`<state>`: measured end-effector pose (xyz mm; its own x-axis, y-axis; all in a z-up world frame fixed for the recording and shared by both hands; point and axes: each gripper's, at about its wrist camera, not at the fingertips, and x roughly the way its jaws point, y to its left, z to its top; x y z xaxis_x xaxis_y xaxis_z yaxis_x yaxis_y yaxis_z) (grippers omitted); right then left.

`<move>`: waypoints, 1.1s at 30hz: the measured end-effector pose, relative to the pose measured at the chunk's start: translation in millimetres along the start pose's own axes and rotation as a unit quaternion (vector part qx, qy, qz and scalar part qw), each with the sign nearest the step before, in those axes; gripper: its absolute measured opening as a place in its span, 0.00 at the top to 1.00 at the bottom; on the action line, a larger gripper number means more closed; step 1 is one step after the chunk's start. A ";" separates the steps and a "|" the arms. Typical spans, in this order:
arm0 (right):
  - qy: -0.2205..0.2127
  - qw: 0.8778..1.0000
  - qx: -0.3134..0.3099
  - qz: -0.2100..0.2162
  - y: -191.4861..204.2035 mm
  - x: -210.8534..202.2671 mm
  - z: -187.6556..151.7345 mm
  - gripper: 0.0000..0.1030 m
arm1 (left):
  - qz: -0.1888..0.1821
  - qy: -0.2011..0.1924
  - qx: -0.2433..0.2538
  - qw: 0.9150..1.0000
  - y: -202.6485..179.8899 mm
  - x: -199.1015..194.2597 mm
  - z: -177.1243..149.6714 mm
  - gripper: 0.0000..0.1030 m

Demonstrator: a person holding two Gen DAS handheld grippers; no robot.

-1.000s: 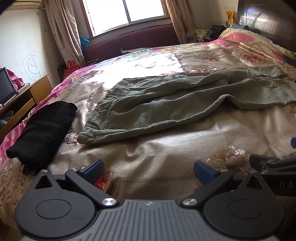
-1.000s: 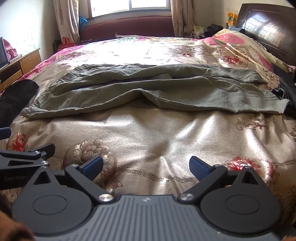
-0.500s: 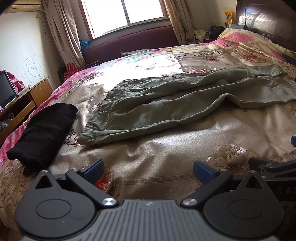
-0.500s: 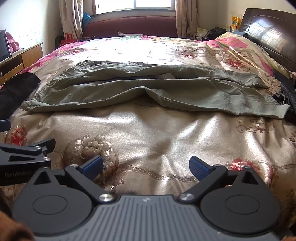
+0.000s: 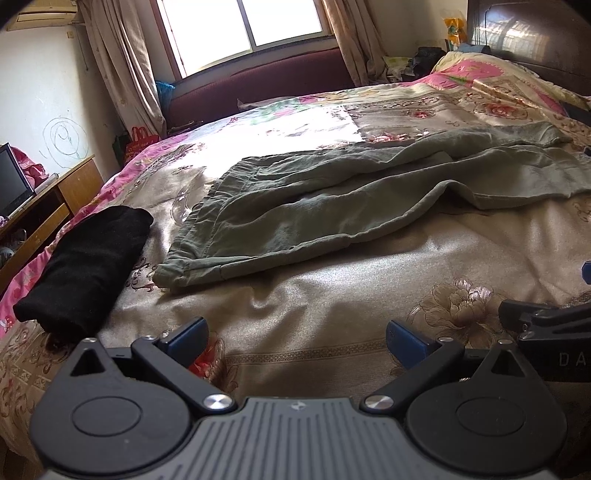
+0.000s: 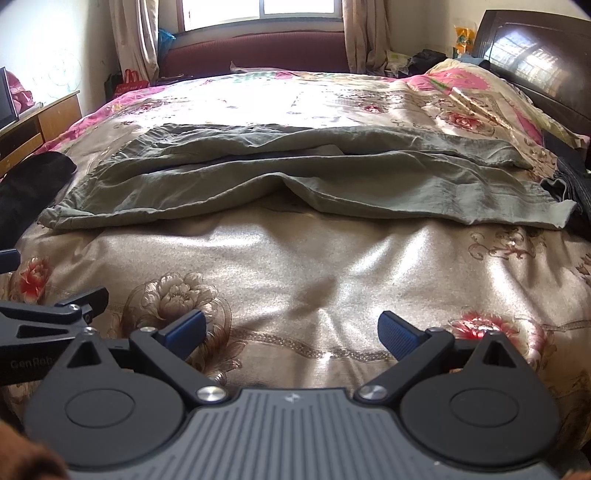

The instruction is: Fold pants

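pants (image 5: 332, 206): olive green, spread lengthwise across the middle of the bed, waistband end toward the left, leg cuffs toward the right by the headboard side. Already doubled leg over leg, with a loose rumpled bump along the near edge around the middle (image 6: 288, 184).
bedspread (image 5: 332, 295): shiny beige-gold satin with big flower prints, pink border at the far side, sunlit patch up by the window.
left gripper (image 5: 295, 338): fully released, 2 blue-tipped fingers (image 5: 186, 338) splayed wide, hovering over bare bedspread at the near edge, well short of the pants, nothing between them.
right gripper (image 6: 291, 328): same deal, spread wide and gripping nothing, over the bedspread in front of the pants' middle, not touching them.
spacing: side by side, each poking into the edge of the other's view.
black garment (image 5: 85, 266): folded bundle lying just left of the waistband, apart from it.
dark clothing (image 6: 576, 188): a heap at the right, right up against the leg cuffs.
room: window (image 5: 243, 26) with curtains, maroon bench under it, wooden desk (image 5: 48, 206) with a screen at far left, dark headboard (image 6: 535, 62) at right.
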<state>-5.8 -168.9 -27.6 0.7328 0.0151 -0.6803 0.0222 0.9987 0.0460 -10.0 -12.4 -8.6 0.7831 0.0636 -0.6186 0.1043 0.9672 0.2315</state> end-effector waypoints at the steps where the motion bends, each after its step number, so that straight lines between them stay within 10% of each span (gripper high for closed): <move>1: 0.000 1.000 0.000 0.000 0.3 0.0 -0.1 0.04 | 0.000 0.000 -0.001 1.000 0.2 0.1 -0.1 0.00; 33: -0.036 0.996 -0.075 0.030 30.2 -0.1 23.4 0.04 | 0.007 -0.017 -0.010 1.000 39.8 11.2 10.9 0.00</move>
<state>10.6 -139.9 -9.0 0.7773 0.0764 -0.6245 -0.1207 0.9923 -0.0288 9.6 24.1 1.8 0.8049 0.0694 -0.5893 0.0810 0.9710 0.2250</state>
